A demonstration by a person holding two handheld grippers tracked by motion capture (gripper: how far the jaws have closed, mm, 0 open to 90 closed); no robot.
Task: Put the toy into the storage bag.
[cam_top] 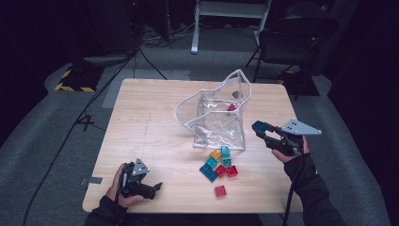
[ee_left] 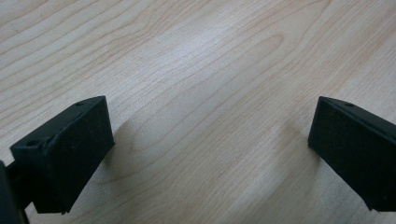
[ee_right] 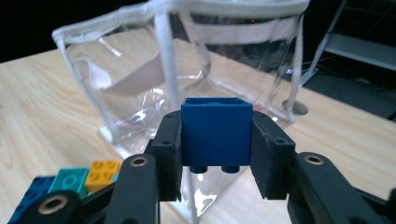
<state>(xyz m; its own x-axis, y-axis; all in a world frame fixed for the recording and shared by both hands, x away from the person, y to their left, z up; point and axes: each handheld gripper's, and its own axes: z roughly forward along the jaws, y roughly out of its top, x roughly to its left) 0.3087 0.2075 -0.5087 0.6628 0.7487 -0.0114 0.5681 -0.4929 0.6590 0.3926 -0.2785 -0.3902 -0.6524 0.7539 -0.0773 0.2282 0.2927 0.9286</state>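
The wooden table [cam_top: 141, 122] carries a clear plastic pouch [cam_top: 216, 117] standing open, with a pink piece [cam_top: 232, 108] inside that the high view alone reveals. Loose bricks [cam_top: 220, 165] lie in front of it. The right gripper [ee_right: 217, 140], lifted beside the pouch, clamps a blue brick [ee_right: 217, 133], studs down in its own view. The left gripper [ee_left: 210, 144] rests near the table's near edge, jaws wide over bare wood.

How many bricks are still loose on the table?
7, possibly more hidden: six clustered in front of the clear bag — orange, three teal, blue, two red — wait, seven there, plus one red apart: 8.
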